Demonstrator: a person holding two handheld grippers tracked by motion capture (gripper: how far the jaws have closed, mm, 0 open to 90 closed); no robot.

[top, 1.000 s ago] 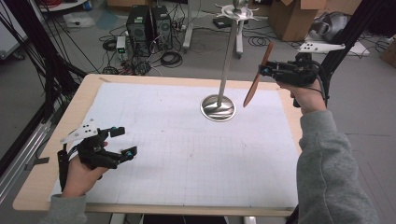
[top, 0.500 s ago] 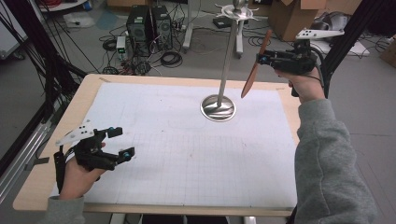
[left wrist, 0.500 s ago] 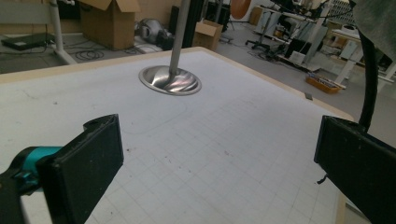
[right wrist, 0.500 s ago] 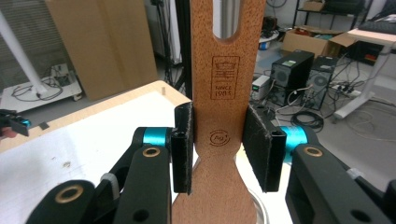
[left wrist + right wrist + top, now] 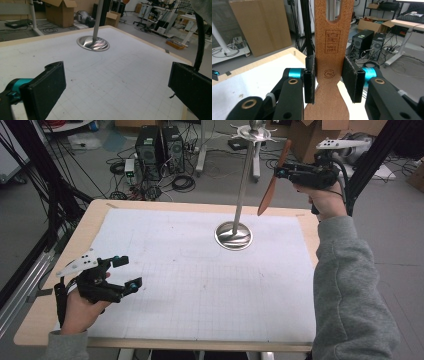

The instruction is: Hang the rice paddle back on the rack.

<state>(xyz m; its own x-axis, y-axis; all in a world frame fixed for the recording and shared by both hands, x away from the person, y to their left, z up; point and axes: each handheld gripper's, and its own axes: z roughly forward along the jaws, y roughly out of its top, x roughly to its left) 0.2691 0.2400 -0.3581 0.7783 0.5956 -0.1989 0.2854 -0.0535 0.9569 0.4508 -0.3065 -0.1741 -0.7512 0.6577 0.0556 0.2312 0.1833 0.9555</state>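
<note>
the right gripper (image 5: 287, 170) is clamped on a slotted wooden spatula (image 5: 272, 182), held in the air just beside the top of the metal utensil stand (image 5: 244, 185), so the step in hand looks like hanging it. next, the spatula's slot needs lining up with a hook on the stand's crown. the left gripper (image 5: 125, 272) rests over the table (image 5: 100, 215) with jaws released and empty.

My high view looks down and forward over the table (image 5: 150, 220). The left gripper view sits low, facing the metal stand (image 5: 93, 43), which both share. My right gripper view is close on the wooden spatula (image 5: 333, 57).
</note>
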